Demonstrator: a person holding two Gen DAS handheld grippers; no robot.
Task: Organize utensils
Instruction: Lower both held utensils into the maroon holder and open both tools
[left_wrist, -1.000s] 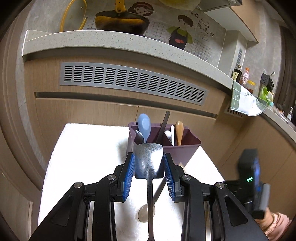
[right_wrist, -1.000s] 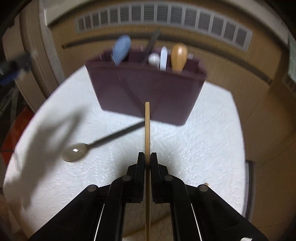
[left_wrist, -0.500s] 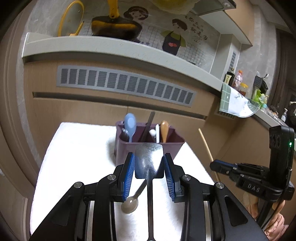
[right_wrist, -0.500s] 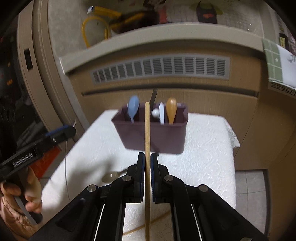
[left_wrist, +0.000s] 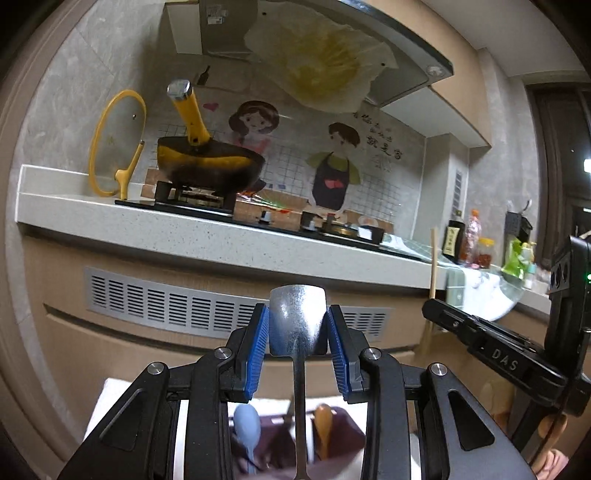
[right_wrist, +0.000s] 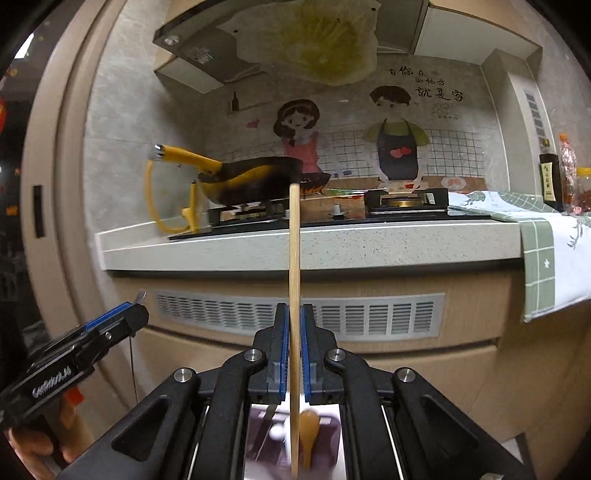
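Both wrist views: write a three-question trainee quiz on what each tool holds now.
1. True or false: the left tool holds a metal spatula.
2. The right tool is shut on: A) a blue spoon B) a wooden chopstick C) nothing.
3. Fill in: below both tools, the purple ____ keeps the sorted utensils.

Key: 1 true; 2 B; 3 utensil holder.
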